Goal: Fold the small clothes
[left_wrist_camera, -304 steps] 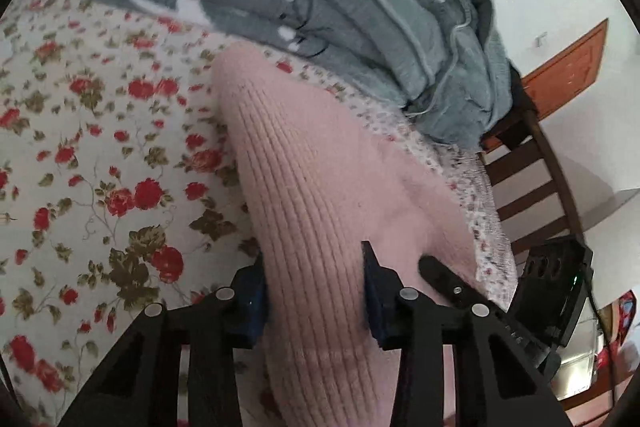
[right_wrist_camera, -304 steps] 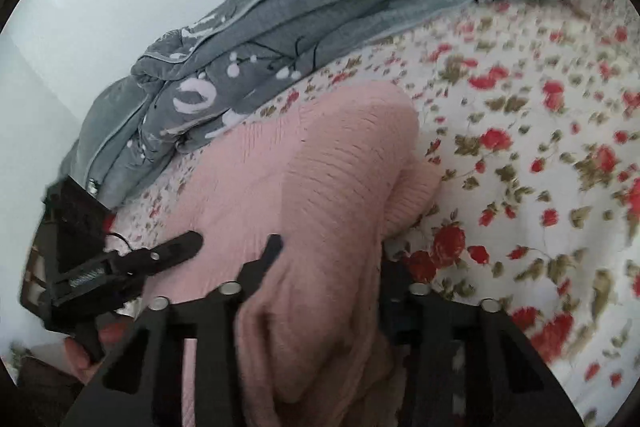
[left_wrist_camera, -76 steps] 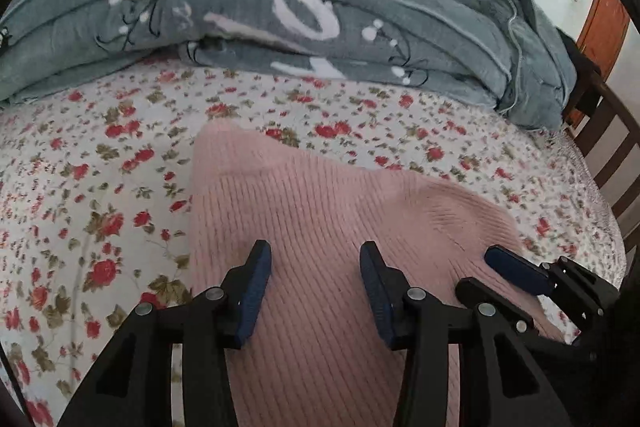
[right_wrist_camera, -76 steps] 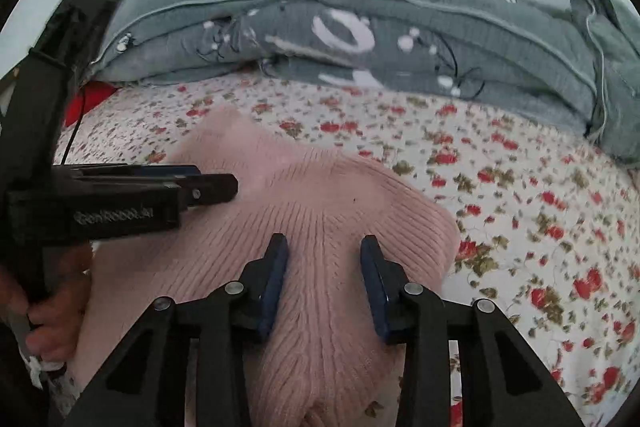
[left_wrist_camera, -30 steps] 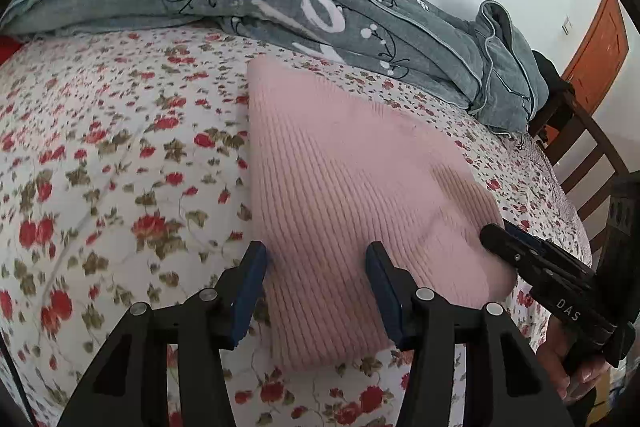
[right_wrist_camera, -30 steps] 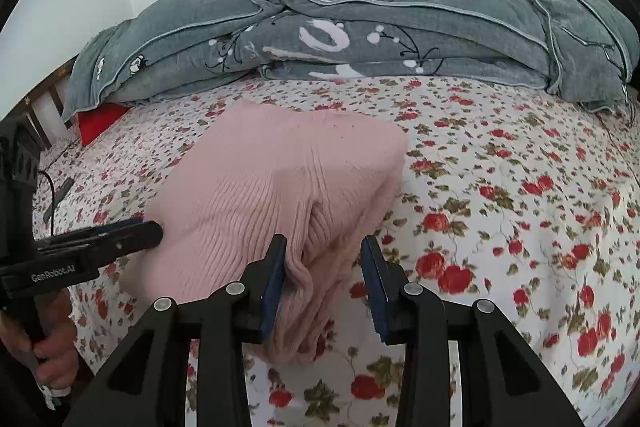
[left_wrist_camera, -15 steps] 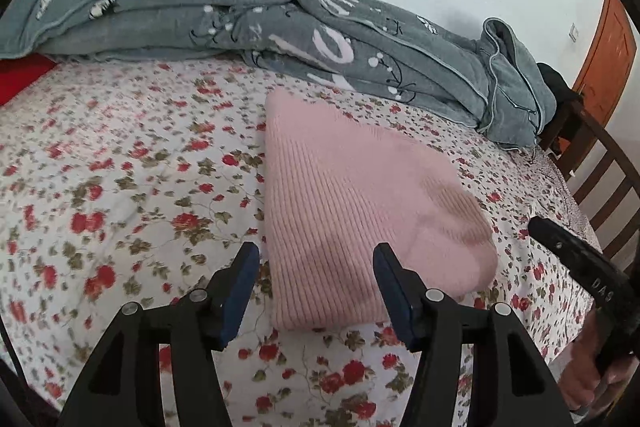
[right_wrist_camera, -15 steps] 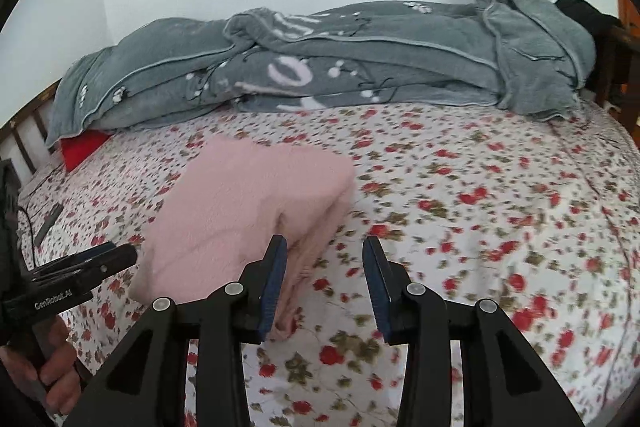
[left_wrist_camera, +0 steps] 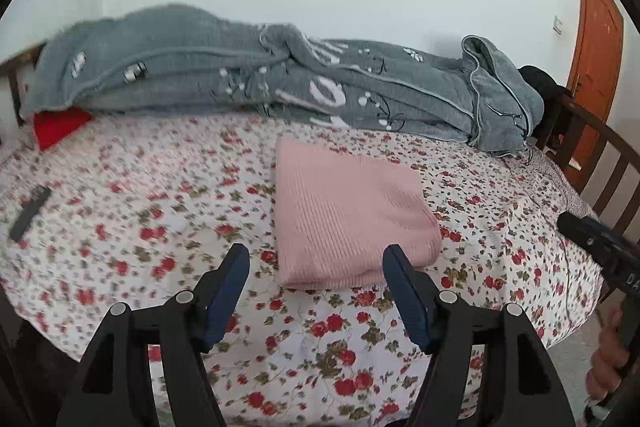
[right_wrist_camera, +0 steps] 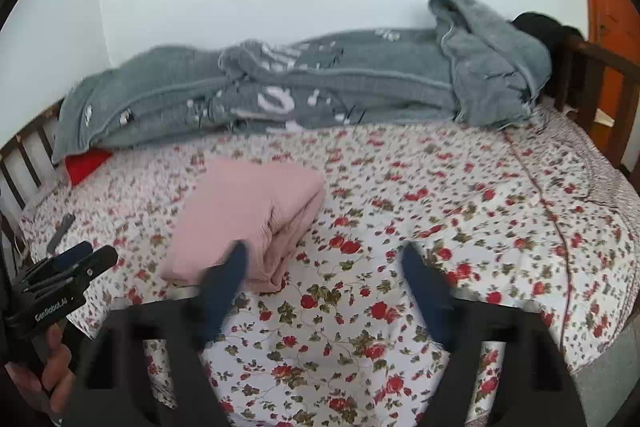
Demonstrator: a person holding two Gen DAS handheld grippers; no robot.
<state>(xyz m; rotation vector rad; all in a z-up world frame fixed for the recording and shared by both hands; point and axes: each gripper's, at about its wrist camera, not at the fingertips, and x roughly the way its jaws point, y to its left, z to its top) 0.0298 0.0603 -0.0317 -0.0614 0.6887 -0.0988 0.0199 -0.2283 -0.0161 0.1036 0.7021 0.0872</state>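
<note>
Garment: a pink ribbed knit sweater (left_wrist_camera: 348, 219) is laid folded into a compact rectangle on the bed, its stacked fold edges turned toward the right wrist view (right_wrist_camera: 256, 215).
Bed surface: a floral sheet (left_wrist_camera: 160, 219) with red roses is spread under the sweater.
Left gripper (left_wrist_camera: 316, 259): held above the near part of the bed, clear of the sweater; its jaws are opening, nothing is between them, and no contact with the fabric is made. The gripper is also seen at the left edge of the right wrist view (right_wrist_camera: 86, 255), carried by a hand (right_wrist_camera: 48, 375).
Right gripper (right_wrist_camera: 326, 255): held above the sheet just beside the sweater's near corner; its jaws are opening wide and are blurred, with only sheet seen between them. Its tip is seen at the right edge of the left wrist view (left_wrist_camera: 588, 231).
Background: a grey blanket (left_wrist_camera: 280, 79) is bunched along the wall; a red cushion (left_wrist_camera: 60, 125) is partly covered by it.
Other items: a dark remote control (left_wrist_camera: 30, 213) is laid on the sheet, well apart from the sweater; a wooden bed rail (left_wrist_camera: 608, 163) and an orange door (left_wrist_camera: 596, 39) are seen at right.
</note>
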